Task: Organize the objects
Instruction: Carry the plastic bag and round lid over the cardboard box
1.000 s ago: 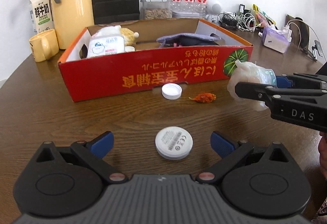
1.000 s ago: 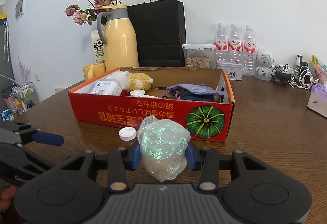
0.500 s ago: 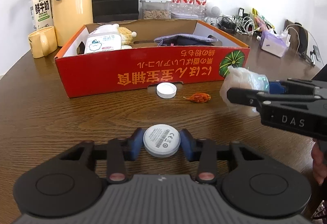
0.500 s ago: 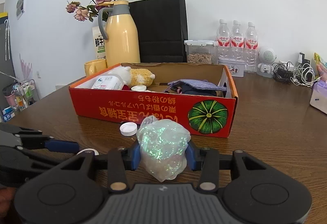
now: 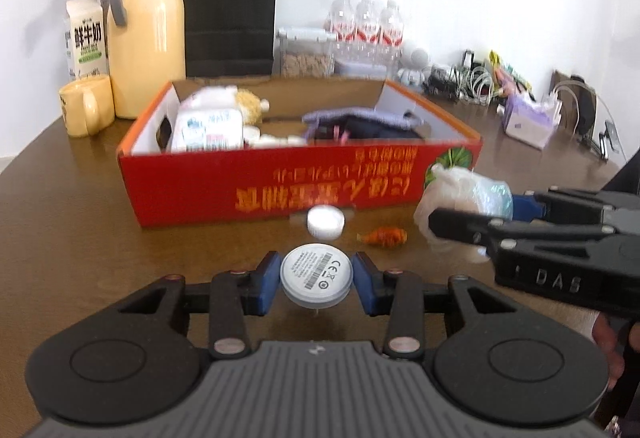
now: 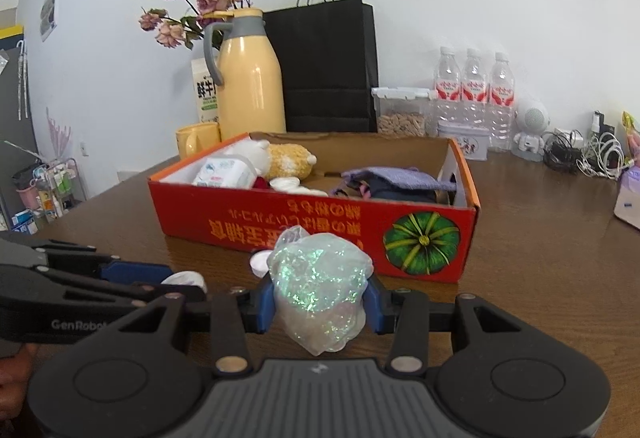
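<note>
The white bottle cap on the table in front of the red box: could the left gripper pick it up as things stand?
Probably not yet. The left gripper is shut on a white disc, so its fingers are full. The path to the bottle cap looks free, though.

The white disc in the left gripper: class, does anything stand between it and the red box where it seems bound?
Only the box's own front wall. The left gripper holds the white disc short of the red box; a bottle cap and an orange scrap lie low on the table between.
</note>
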Action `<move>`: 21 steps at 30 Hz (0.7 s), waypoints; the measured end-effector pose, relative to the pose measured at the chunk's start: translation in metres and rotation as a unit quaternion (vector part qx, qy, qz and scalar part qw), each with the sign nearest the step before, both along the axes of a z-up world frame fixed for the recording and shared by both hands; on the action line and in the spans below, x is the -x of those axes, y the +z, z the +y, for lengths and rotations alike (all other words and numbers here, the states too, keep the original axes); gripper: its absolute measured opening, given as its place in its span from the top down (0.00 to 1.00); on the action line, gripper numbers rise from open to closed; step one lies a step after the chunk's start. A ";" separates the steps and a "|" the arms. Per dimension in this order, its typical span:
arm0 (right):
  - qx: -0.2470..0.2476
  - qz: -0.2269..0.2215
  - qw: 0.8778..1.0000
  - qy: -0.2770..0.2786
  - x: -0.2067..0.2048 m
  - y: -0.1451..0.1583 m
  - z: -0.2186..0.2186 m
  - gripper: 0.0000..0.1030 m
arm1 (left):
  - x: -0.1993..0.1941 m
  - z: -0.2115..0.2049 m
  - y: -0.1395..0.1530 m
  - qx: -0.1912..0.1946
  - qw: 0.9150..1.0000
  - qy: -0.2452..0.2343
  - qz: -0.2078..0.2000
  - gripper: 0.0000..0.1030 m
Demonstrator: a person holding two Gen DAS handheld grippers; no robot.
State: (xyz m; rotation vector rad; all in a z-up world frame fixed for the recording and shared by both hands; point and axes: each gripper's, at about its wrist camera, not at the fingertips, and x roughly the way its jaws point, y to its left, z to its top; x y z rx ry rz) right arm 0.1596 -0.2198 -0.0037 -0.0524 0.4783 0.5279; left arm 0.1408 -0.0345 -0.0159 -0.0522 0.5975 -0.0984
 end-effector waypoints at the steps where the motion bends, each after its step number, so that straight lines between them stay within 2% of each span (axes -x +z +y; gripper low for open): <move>1: -0.001 -0.003 1.000 0.002 0.000 0.002 0.002 0.59 | -0.002 0.001 0.004 0.001 1.000 0.001 -0.006 0.61; 10: -0.005 -0.050 0.999 0.014 -0.020 0.032 0.021 0.59 | -0.031 0.007 0.038 0.005 0.998 0.018 -0.067 0.61; 21: -0.011 -0.079 0.997 0.002 -0.080 0.060 0.041 0.59 | -0.093 0.023 0.062 0.010 0.993 0.055 -0.108 0.61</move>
